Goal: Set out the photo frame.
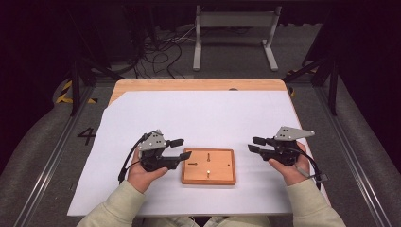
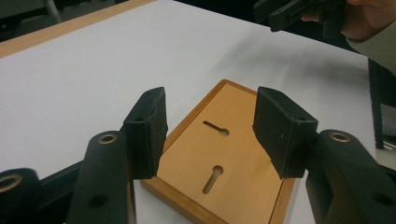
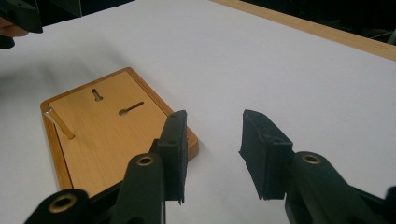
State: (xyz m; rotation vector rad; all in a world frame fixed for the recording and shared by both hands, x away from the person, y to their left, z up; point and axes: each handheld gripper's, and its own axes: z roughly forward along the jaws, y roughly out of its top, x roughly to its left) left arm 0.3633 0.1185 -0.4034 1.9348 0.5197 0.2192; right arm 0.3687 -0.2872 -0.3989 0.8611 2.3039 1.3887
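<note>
White paper covers most of the tabletop [image 1: 198,113], with a dark floor and tangled cables behind it. Centred near my edge of that sheet lies a flat wooden board [image 1: 208,166], my landmark from here on.

Just left of the board hovers my left claw [image 1: 181,148], jaws standing fairly wide and holding nothing, one jaw tip over the board's left edge. Right of the board, clearly apart from it, sits my right claw [image 1: 256,144], jaws parted and also empty.

My worry: the board is low and flush to the paper, so a claw closing on its rim may slip off, skate the board sideways, or wrinkle the sheet.

From above the board's slots are faint marks. Left gripper view shows two keyhole slots [image 2: 212,179] plainly; right gripper view shows a small metal pin [image 3: 58,122] standing tilted near the board's corner.
</note>
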